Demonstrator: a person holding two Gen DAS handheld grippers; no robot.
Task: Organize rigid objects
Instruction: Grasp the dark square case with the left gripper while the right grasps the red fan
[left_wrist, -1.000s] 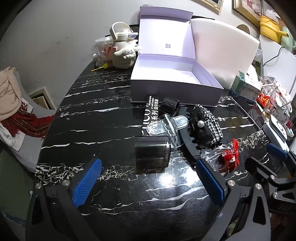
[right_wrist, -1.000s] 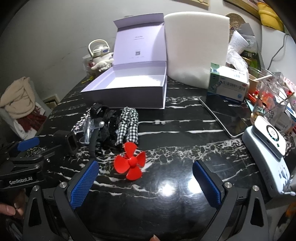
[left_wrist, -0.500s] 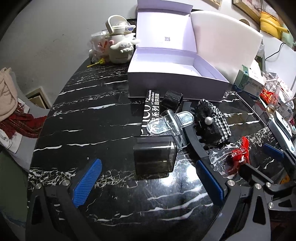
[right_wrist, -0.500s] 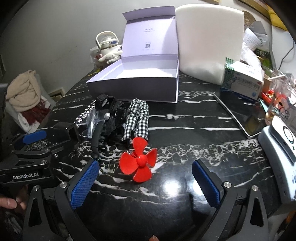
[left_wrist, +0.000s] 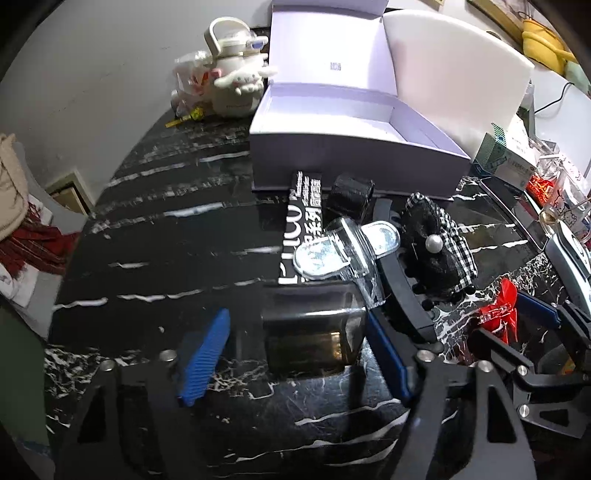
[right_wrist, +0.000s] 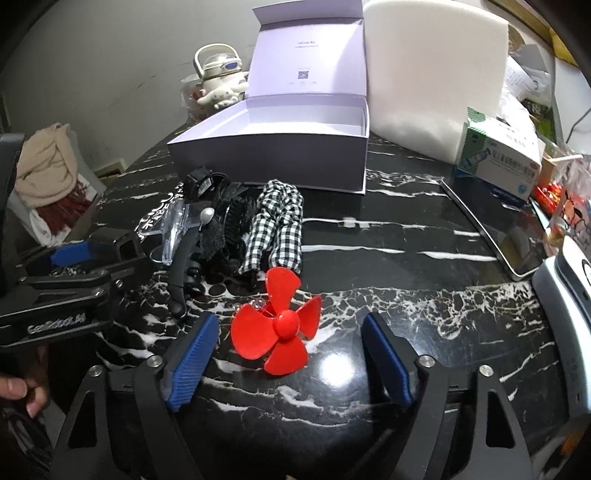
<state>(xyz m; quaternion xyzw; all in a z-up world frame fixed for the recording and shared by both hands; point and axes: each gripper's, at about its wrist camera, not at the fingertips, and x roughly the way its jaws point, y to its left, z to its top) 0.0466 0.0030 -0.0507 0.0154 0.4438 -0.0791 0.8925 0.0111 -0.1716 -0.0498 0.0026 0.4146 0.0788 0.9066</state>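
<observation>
Here the left wrist view alone shows the left tool (left_wrist: 295, 354) straddling a dark translucent box (left_wrist: 312, 332) on the counter (left_wrist: 166, 240): its jaws are closing, the right pad (left_wrist: 388, 354) at the box's edge, the left pad (left_wrist: 205, 362) still apart from it, so nothing is gripped. Only the right wrist view shows the whole red propeller (right_wrist: 279, 323), lying flat between the closing jaws of the right tool (right_wrist: 288, 358), neither pad touching it; in the left view it is a red sliver half hidden behind that tool. The box sits squarely, its long side running across the left view. A black curved hair clip (left_wrist: 400, 280) runs lengthwise away from the left camera beside a clear plastic clip (left_wrist: 343, 251) and a black-and-white checked bow (right_wrist: 277, 229), whose length points toward the open lilac gift box (right_wrist: 280, 155) at the back, lid upright. The counter is black marble with white veins and glossy glare. A white foam block (right_wrist: 432, 70), a medicine carton (right_wrist: 498, 166) and a plush-covered kettle (left_wrist: 232, 85) stand behind, against a pale wall.
</observation>
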